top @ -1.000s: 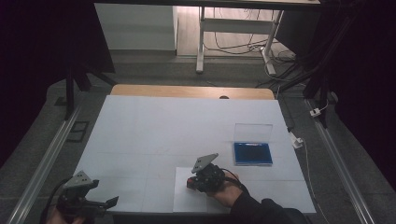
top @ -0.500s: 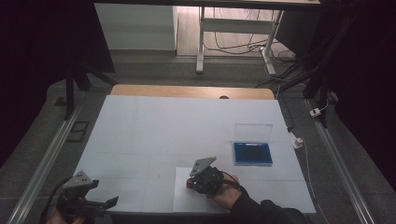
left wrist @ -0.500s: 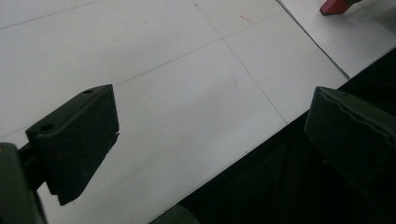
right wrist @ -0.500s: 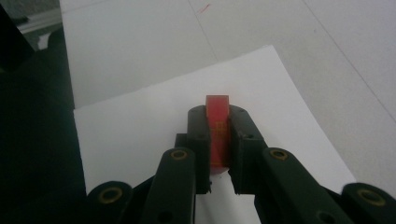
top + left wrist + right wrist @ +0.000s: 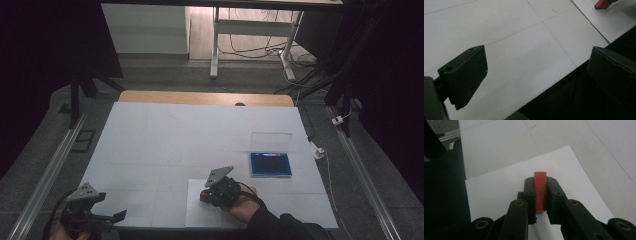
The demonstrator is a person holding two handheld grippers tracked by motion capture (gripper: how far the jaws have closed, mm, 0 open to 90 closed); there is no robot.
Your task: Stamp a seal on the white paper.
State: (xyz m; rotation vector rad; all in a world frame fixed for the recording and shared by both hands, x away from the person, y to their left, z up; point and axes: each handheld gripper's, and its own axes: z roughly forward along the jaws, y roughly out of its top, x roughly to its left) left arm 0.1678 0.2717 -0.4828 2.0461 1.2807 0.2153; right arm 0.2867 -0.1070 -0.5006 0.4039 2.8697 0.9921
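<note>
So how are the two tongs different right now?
The right tongs are shut tight on a red block, while the left tongs stand wide open with nothing between them. The right tongs sit over the white sheet of paper, while the left tongs hang at the near left edge of the table, away from the paper. Both are black, and a hand holds each.

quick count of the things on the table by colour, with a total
red: 1, the stamp clamped in the right gripper
blue: 1, the ink pad in its open clear case
white: 1, the paper sheet
total: 3
</note>
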